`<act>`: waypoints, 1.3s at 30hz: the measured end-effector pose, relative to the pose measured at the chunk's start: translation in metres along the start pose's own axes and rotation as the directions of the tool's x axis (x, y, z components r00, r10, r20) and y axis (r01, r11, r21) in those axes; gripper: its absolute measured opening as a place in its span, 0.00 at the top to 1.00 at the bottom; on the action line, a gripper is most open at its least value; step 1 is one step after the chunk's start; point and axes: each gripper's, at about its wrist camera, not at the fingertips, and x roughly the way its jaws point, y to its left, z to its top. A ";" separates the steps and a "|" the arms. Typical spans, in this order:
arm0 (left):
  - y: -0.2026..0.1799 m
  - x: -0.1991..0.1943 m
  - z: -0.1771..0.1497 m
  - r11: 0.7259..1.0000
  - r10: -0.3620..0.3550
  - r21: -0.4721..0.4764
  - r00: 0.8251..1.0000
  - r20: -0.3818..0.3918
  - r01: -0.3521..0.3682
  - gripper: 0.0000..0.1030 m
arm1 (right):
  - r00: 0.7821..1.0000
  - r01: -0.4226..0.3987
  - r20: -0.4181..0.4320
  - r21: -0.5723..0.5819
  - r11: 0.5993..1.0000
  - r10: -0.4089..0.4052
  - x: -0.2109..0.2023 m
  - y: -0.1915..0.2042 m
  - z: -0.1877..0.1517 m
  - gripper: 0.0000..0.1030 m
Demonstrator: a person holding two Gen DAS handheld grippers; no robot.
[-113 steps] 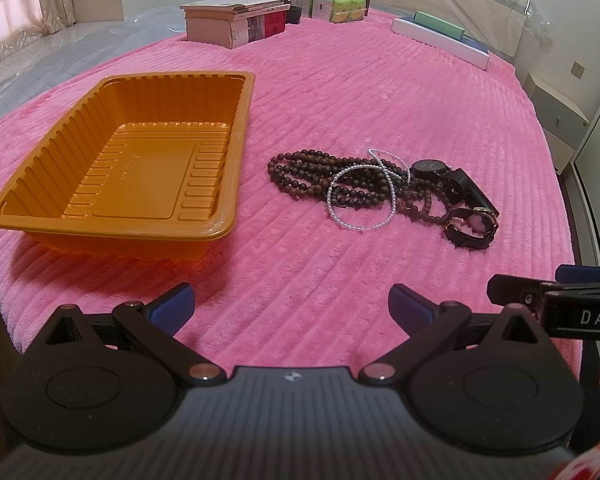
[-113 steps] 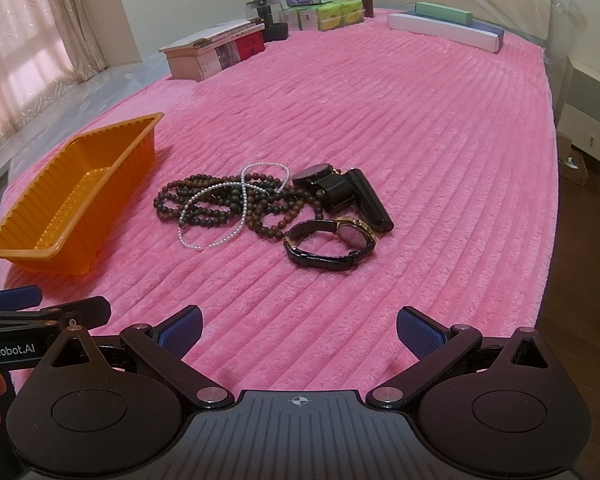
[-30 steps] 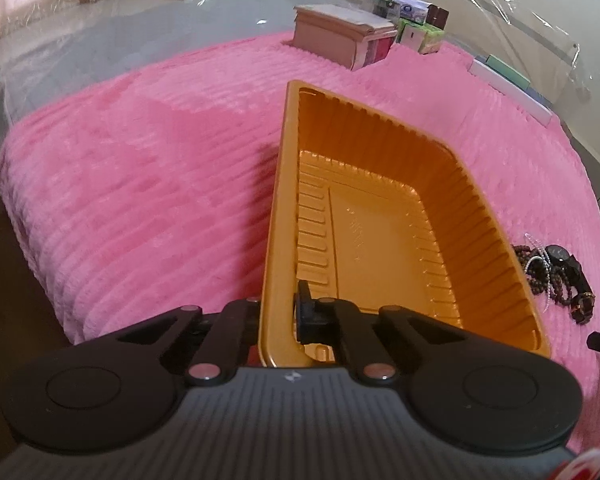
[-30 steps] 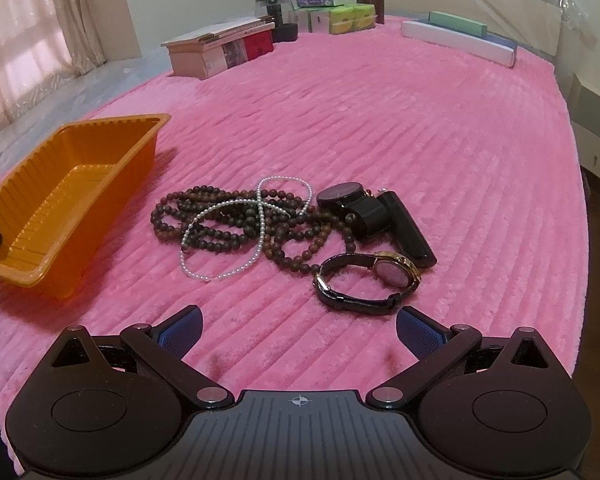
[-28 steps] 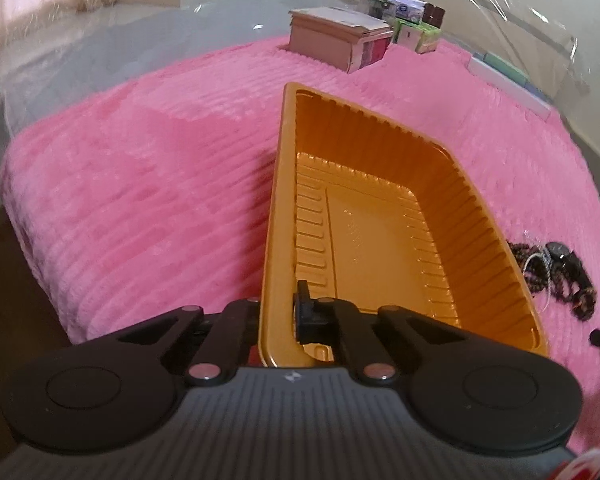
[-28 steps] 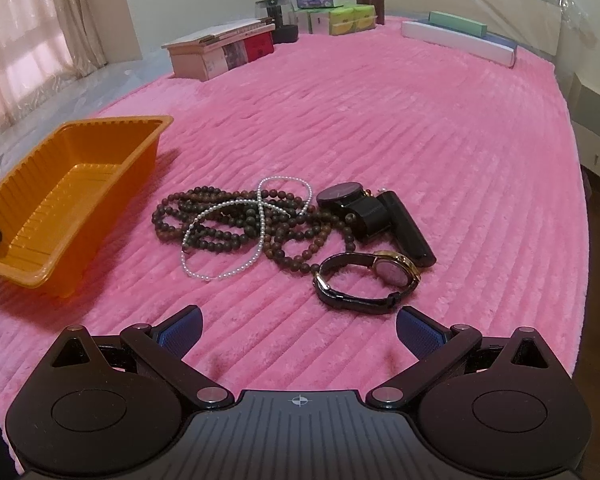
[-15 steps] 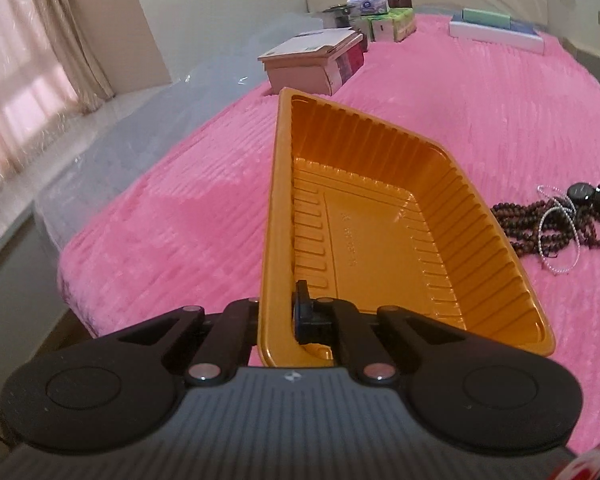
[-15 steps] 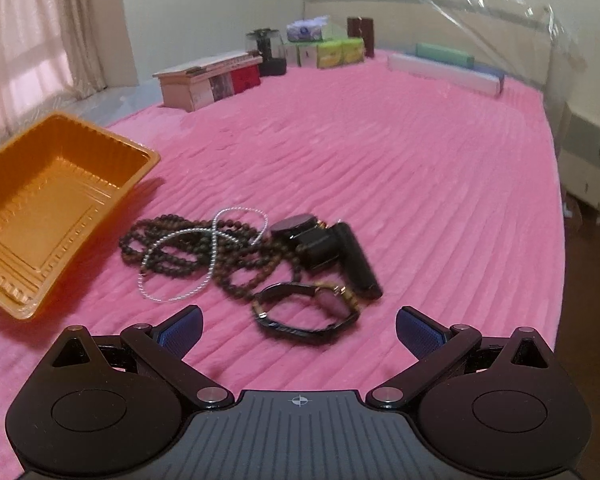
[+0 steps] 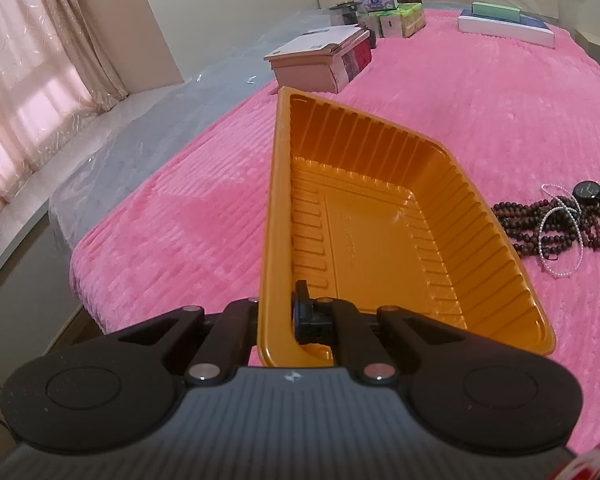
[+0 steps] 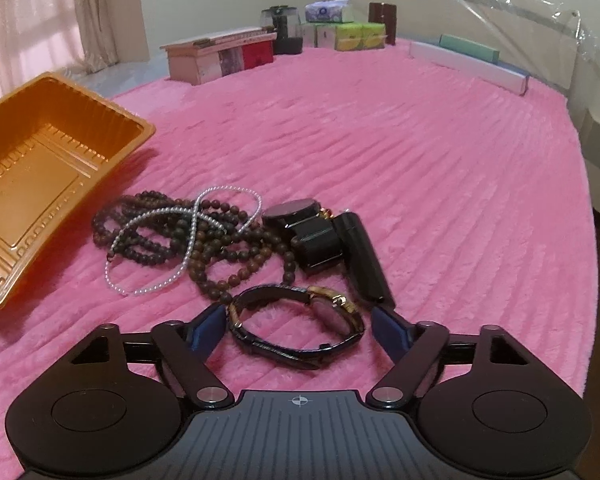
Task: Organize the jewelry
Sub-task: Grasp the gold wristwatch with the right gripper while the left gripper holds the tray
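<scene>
- I am holding the tray by its near rim with the left tongs, one finger outside the wall and one inside, clamped tight on the plastic.
- Over the last second I have been swinging the tray round, so its far corner is now sitting just beside the beads; a few seconds back the left tongs were wide and gripping nothing.
- In the right view the tray is looking tilted, its far edge raised off the bed, though I cannot tell how much of its base is resting there.
- I am bringing the right tongs down low; half a second ago they were well short of the pile, and now they are standing wide with the watch lying between the fingers.
- The fingers are not yet touching the watch strap, as far as I can tell.
- The pearls are lying across the beads, and a black watch is sitting just behind them, touching the pile.
- No jewelry is lying in the tray, so the sorting is only beginning; I am judging the watch to be the first piece to go in.
- With the tray this close to the beads, the carry is looking short.
- The strap loop is standing on edge, so I am expecting a slip if I close off-centre.
</scene>
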 end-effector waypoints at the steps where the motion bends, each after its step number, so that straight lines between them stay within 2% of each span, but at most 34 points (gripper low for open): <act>1: 0.000 0.000 0.000 1.000 -0.001 -0.001 1.000 -0.001 0.001 0.98 | 1.000 0.006 0.005 -0.009 1.000 -0.005 -0.001 0.001 -0.001 0.31; 6: -0.001 0.000 -0.002 1.000 -0.005 -0.013 1.000 -0.003 0.005 0.98 | 0.999 0.033 0.017 -0.061 0.998 -0.032 -0.005 0.008 -0.006 0.44; 17: -0.001 0.002 -0.006 0.999 -0.016 -0.034 1.000 -0.009 0.016 0.98 | 0.998 0.054 0.026 -0.120 0.991 -0.051 0.003 0.015 -0.008 0.39; 19: -0.001 0.003 -0.007 0.999 -0.018 -0.036 1.000 -0.010 0.018 0.98 | 0.998 0.059 0.026 -0.119 0.991 -0.056 0.001 0.016 -0.008 0.42; 21: -0.002 0.003 -0.008 0.999 -0.021 -0.035 1.000 -0.012 0.021 0.98 | 0.998 0.061 0.033 -0.117 0.991 -0.057 -0.003 0.016 -0.009 0.51; 24: -0.003 0.003 -0.008 0.999 -0.022 -0.037 1.000 -0.010 0.022 0.98 | 0.997 0.069 0.045 -0.121 0.990 -0.064 -0.008 0.017 -0.011 0.57; 29: -0.003 0.003 -0.008 0.999 -0.023 -0.038 1.000 -0.010 0.023 0.98 | 0.996 0.074 0.062 -0.120 0.990 -0.067 -0.014 0.018 -0.012 0.61; 39: -0.003 0.005 -0.010 0.999 -0.028 -0.039 1.000 -0.010 0.028 0.98 | 0.993 0.073 0.096 -0.115 0.991 -0.062 -0.024 0.023 -0.007 0.61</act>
